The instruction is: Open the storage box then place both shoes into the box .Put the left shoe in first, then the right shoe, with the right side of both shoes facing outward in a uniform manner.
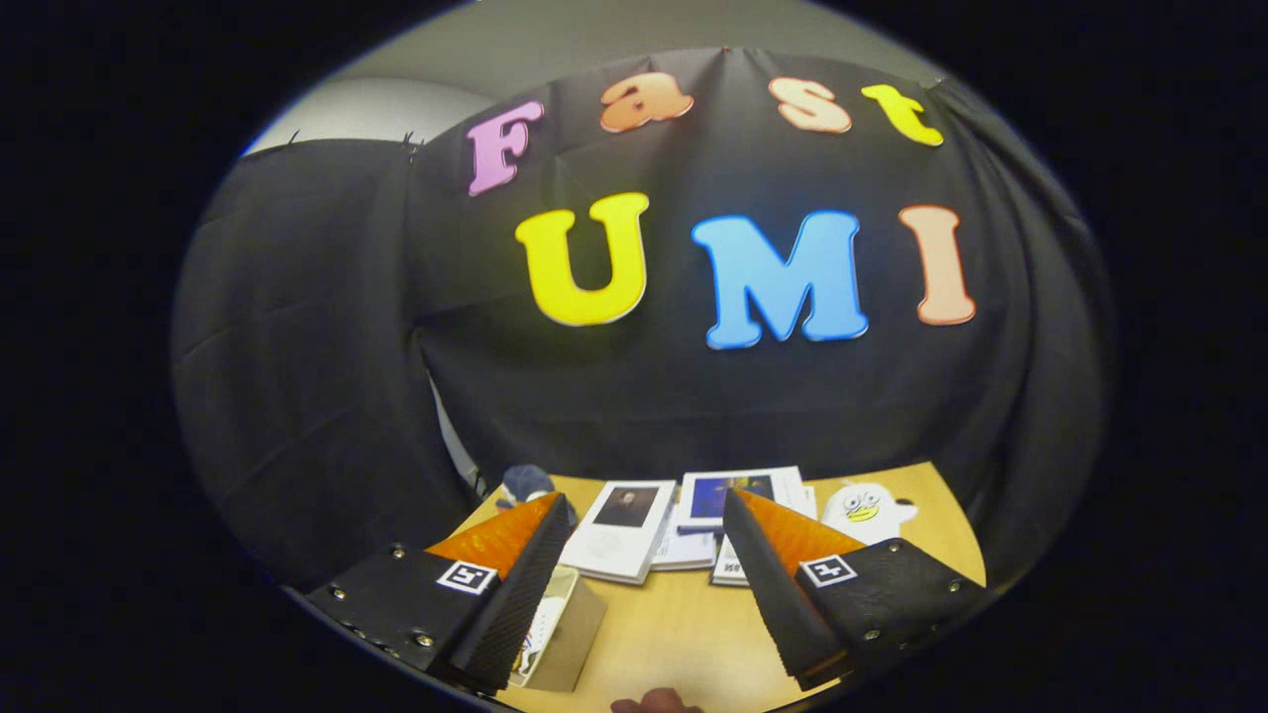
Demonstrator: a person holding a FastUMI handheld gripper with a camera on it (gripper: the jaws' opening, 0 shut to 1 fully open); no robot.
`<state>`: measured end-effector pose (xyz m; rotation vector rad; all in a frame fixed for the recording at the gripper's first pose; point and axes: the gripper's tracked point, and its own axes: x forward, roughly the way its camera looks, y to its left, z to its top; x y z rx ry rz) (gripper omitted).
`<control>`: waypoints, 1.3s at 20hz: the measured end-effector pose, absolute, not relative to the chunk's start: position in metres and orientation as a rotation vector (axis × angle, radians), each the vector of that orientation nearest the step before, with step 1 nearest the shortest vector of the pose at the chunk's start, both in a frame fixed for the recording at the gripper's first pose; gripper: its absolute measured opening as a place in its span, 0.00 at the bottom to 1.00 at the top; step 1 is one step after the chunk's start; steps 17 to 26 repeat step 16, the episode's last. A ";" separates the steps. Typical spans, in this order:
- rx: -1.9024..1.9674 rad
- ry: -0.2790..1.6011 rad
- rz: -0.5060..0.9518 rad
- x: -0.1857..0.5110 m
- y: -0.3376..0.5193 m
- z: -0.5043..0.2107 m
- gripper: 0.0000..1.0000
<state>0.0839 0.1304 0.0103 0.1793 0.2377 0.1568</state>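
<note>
The tongs (644, 515) hang wide open above the wooden table (684, 634), gripping nothing, their two fingers spread well apart. Beyond and between the fingers lie a few white booklets (626, 540) with dark pictures on their covers, overlapping one another. Next to the left finger sits a small tan cardboard box (567, 634), its top partly hidden by that finger. A white duck-faced toy (864, 507) rests beyond the right finger, and a bluish stuffed thing (525, 482) beyond the left.

No text can be read. The booklets (634, 530) on the desk (684, 624) bear print too small to make out, and the small box (560, 634) shows blurred markings.
</note>
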 end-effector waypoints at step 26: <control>0.127 -0.026 0.006 0.034 0.028 0.059 0.96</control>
